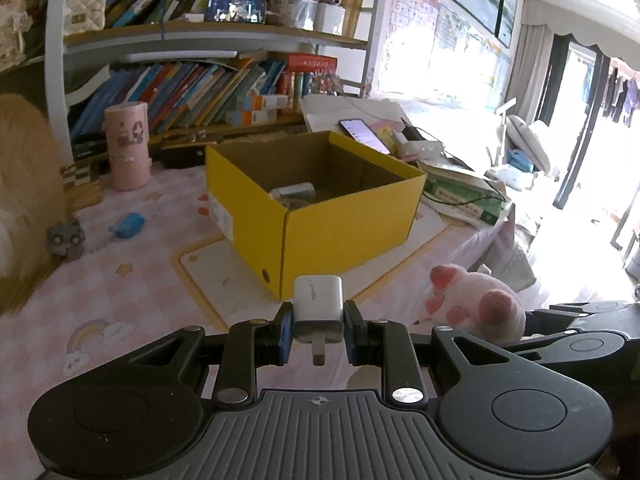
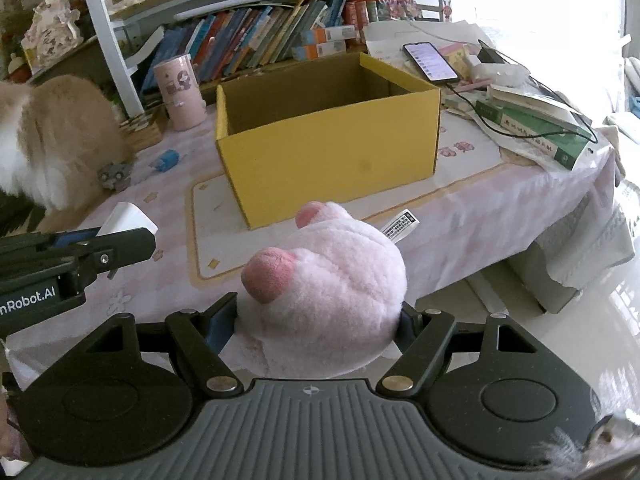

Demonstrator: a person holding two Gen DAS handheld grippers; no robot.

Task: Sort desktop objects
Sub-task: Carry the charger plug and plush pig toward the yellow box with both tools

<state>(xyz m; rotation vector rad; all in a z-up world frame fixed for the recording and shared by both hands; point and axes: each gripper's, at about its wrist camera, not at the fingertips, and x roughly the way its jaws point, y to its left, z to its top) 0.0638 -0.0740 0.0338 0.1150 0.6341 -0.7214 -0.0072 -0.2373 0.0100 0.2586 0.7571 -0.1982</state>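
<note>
Desktop clutter sits mid-sort on the pink-clothed table (image 1: 132, 292) — the left gripper (image 1: 319, 322) is clamped tight on a white charger (image 1: 319, 300), the yellow box (image 1: 320, 216) lies just ahead of both tools, and the right gripper (image 2: 318, 320) — jaws fairly wide — squeezes a pink plush paw (image 2: 340, 276).

Right tongs (image 2: 318, 320) gripping pink plush paw (image 2: 336, 276), yellow box (image 2: 332, 152) behind

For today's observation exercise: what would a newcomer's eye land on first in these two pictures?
The open yellow box mid-desk, on the pink cloth. In front of it, the right tongs grip a fluffy pink plush paw; the left tongs pinch a white charger plug.
</note>
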